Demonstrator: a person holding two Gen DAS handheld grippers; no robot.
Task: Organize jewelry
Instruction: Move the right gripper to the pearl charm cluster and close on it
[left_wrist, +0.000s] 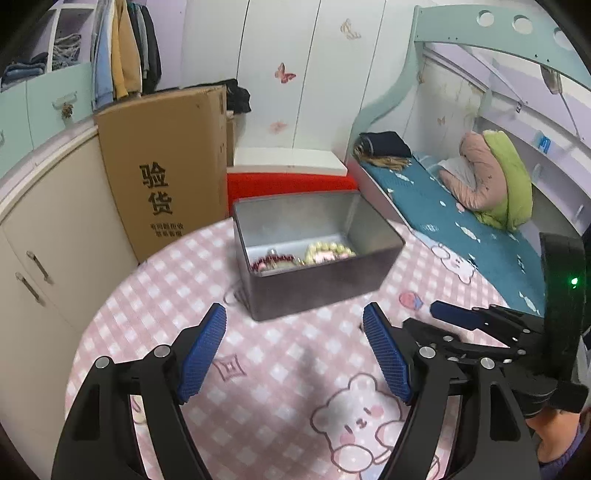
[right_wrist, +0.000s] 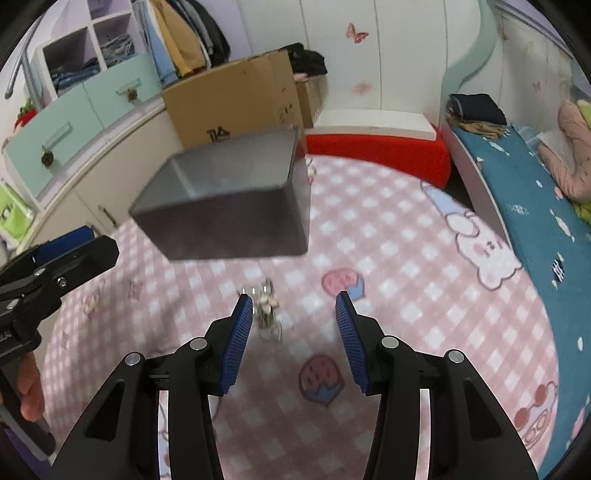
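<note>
A child's bedroom is surrounding a pink checked cloth with bear prints (left_wrist: 280, 354). On it, the left gripper (left_wrist: 295, 317) is hanging wide open and empty before the open grey metal tin (left_wrist: 314, 284), where beaded bracelets (left_wrist: 328, 253) are lying. The right gripper (right_wrist: 294, 301), also spread and empty, is hovering beside a small, blurred silvery trinket (right_wrist: 266, 314) on the cloth. Collecting it looks like the current step; that calls for centring and closing gently.

Pink-and-white checked tablecloth (left_wrist: 280, 373) with bear prints, grey metal tin (left_wrist: 314, 280), brown cardboard box (left_wrist: 170, 166), teal bedsheet (left_wrist: 454, 221), blue gripper pads (right_wrist: 240, 343).
</note>
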